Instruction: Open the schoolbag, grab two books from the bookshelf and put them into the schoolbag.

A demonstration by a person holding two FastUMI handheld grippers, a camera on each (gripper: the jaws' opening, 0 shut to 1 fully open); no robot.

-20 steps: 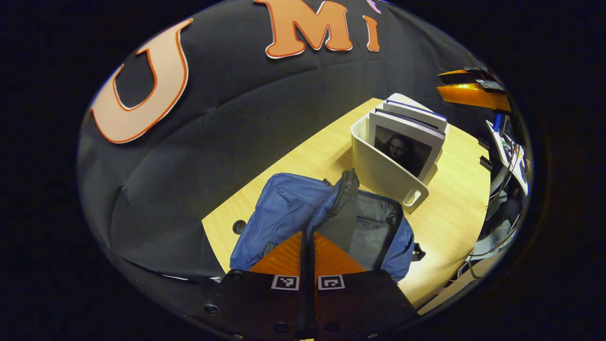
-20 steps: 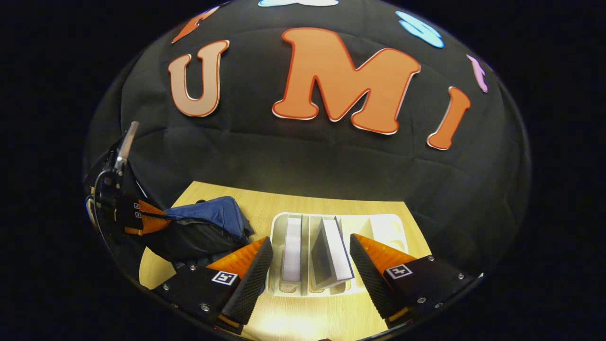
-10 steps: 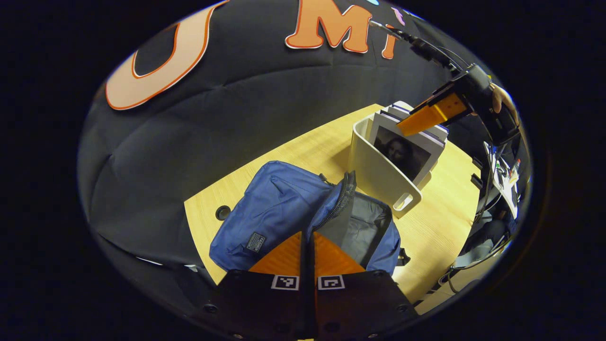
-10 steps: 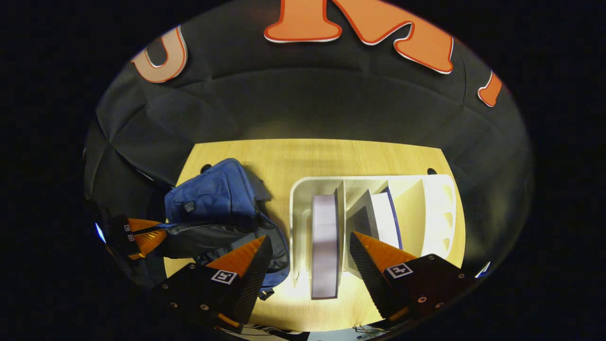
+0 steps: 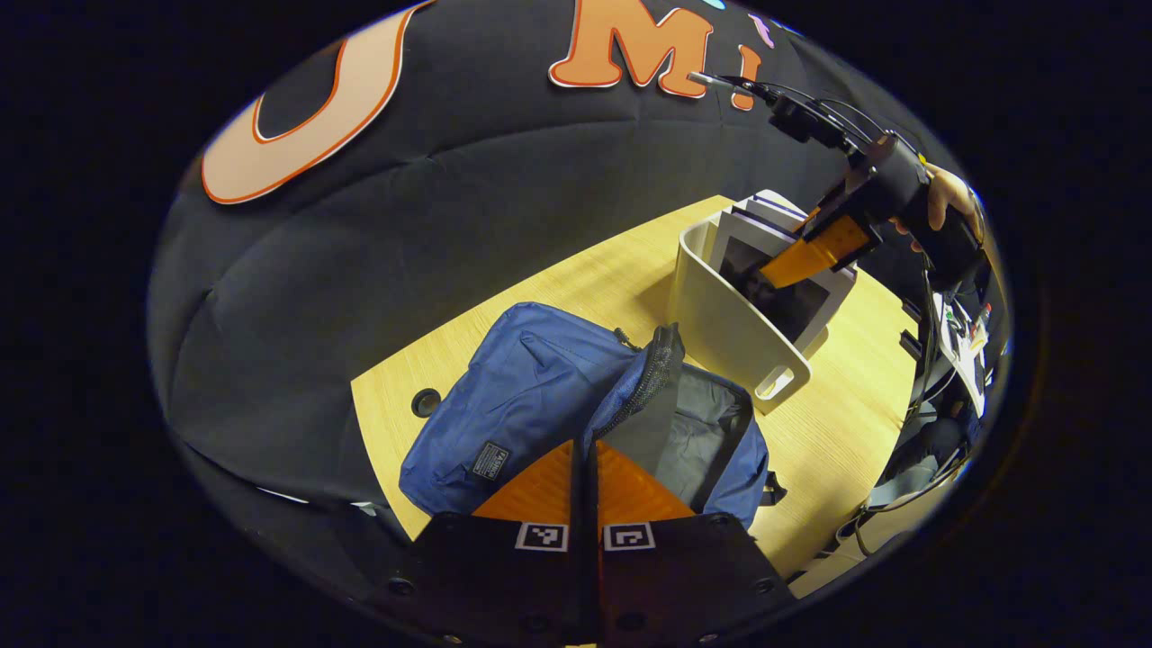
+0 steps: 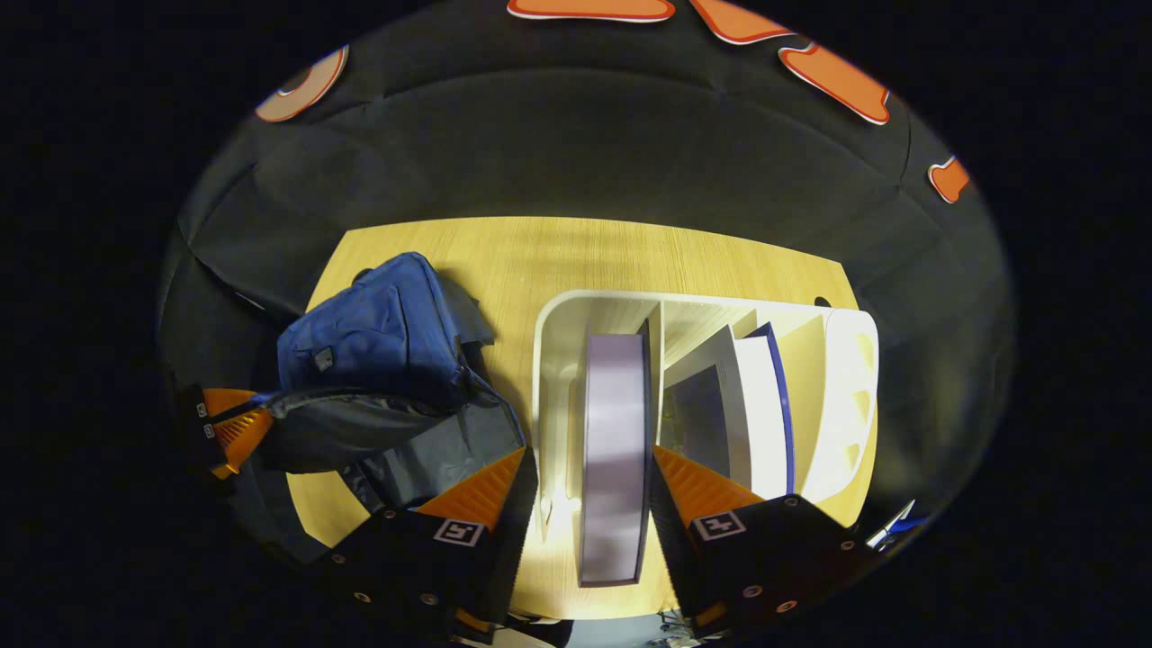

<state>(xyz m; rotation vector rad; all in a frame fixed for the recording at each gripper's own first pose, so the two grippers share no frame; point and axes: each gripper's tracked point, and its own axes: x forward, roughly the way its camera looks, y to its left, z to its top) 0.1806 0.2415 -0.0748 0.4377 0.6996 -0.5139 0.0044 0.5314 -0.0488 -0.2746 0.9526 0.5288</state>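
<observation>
Schoolbag (image 5: 576, 396) lay unzipped just left of the bookshelf (image 6: 837, 396) on the surface; my left tongs (image 5: 585, 450) pinched its flap. Right tongs (image 6: 594, 468) straddled 1st book (image 6: 615, 450), apart, not yet clamped. Both books left.

Nothing legible. The schoolbag (image 5: 531, 396) carries a small sewn label (image 5: 490, 460) just left of the left gripper's fingers (image 5: 540, 490), its print too small to read.

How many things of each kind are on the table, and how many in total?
Schoolbag: 1, blue, unzipped
Bookshelf: 1, white, with dividers
Books: 2, one between the right gripper's fingers, one leaning in the next compartment
Total: 4
</observation>
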